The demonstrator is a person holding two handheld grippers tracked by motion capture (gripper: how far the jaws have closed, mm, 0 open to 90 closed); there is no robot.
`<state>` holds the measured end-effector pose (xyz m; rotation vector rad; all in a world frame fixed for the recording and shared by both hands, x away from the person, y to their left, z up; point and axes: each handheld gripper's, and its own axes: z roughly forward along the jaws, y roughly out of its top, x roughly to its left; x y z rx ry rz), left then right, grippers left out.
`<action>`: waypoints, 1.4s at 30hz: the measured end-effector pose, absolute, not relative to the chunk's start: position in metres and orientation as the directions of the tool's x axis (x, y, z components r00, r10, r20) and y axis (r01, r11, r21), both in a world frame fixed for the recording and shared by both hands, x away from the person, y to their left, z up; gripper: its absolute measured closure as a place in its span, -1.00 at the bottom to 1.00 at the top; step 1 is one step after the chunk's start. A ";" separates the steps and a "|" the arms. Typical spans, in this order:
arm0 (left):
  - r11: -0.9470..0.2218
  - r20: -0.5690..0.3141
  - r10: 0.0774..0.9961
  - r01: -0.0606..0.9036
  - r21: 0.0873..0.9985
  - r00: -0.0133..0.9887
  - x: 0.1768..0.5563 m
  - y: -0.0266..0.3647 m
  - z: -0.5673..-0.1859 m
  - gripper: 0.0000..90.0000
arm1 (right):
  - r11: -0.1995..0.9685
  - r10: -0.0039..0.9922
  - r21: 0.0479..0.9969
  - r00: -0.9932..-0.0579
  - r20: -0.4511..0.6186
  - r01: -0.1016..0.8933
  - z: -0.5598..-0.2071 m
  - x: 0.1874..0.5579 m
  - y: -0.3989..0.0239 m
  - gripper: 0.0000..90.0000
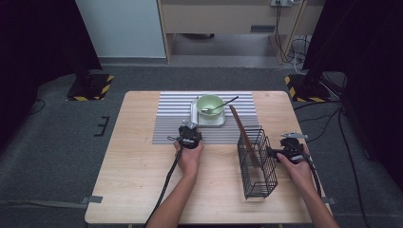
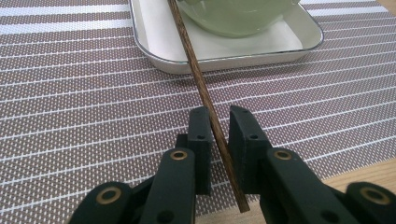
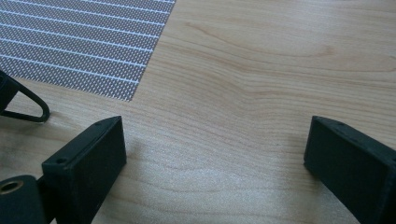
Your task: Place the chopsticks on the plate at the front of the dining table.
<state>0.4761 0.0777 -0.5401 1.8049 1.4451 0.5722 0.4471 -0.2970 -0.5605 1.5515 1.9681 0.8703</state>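
Observation:
A thin dark wooden chopstick [image 2: 196, 70] slants from the white tray [image 2: 154, 56] down over the striped mat. It passes between the jaws of my left gripper [image 2: 219, 126]. The left pad lies against it and a slim gap shows on the right, so the jaws stand narrowly open around it. From above, the left gripper [image 1: 189, 127] sits just in front of the tray [image 1: 211, 122]. On the tray stands a green bowl [image 1: 210, 103] with a spoon [image 1: 223, 104] in it. My right gripper [image 3: 215, 144] is wide open over bare wood, beside the black wire basket [image 1: 256, 166].
A long brown wooden utensil [image 1: 242, 130] leans out of the basket toward the mat [image 1: 171, 123]. A black wire loop [image 3: 23, 107] shows at the left of the right gripper view. Bare tabletop [image 1: 138, 175] lies at the front left.

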 end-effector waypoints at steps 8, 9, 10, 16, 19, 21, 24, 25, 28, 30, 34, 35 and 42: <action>-0.089 -0.106 0.957 0.619 0.780 0.272 0.478 0.076 -0.540 0.74 | 0.155 0.971 0.732 -0.241 0.013 0.663 -0.560 0.447 -0.297 -0.88; -0.089 -0.106 0.957 0.619 0.780 0.272 0.478 0.076 -0.540 0.74 | 0.155 0.971 0.732 -0.241 0.013 0.663 -0.560 0.447 -0.297 -0.88; -0.087 -0.107 0.956 0.616 0.783 0.272 0.478 0.076 -0.540 0.74 | 0.155 0.970 0.732 -0.241 0.013 0.663 -0.560 0.447 -0.297 -0.88; -0.102 -0.093 0.956 0.610 0.786 0.279 0.480 0.077 -0.541 0.74 | 0.156 0.970 0.732 -0.242 0.013 0.663 -0.560 0.447 -0.297 -0.88; -0.104 -0.090 0.956 0.608 0.787 0.279 0.479 0.078 -0.541 0.67 | 0.156 0.970 0.732 -0.242 0.012 0.663 -0.560 0.447 -0.297 -0.88; -0.098 -0.086 0.959 0.601 0.794 0.269 0.477 0.079 -0.539 0.54 | 0.155 0.970 0.732 -0.241 0.013 0.664 -0.561 0.447 -0.297 -0.88; -0.094 -0.084 0.960 0.594 0.799 0.266 0.473 0.082 -0.536 0.38 | 0.156 0.970 0.731 -0.242 0.013 0.664 -0.561 0.447 -0.297 -0.89; -0.094 -0.084 0.960 0.594 0.799 0.266 0.473 0.082 -0.536 0.33 | 0.156 0.970 0.731 -0.242 0.013 0.664 -0.561 0.447 -0.297 -0.89; -0.086 -0.087 0.961 0.581 0.810 0.264 0.466 0.087 -0.530 0.22 | 0.158 0.970 0.731 -0.242 0.010 0.664 -0.561 0.446 -0.297 -0.89; -0.096 -0.078 0.959 0.570 0.816 0.273 0.460 0.091 -0.524 0.09 | 0.159 0.971 0.734 -0.239 0.004 0.660 -0.559 0.444 -0.297 -0.86; -0.097 -0.072 0.958 0.549 0.830 0.278 0.452 0.099 -0.513 -0.06 | 0.170 0.966 0.749 -0.257 0.001 0.640 -0.548 0.438 -0.300 -0.87; -0.097 -0.072 0.958 0.549 0.830 0.278 0.452 0.099 -0.513 -0.09 | 0.170 0.966 0.749 -0.257 0.001 0.640 -0.548 0.438 -0.300 -0.87; -0.118 -0.060 0.950 0.531 0.839 0.306 0.439 0.114 -0.502 -0.25 | 0.166 0.948 0.780 -0.315 0.042 0.603 -0.511 0.425 -0.310 -0.87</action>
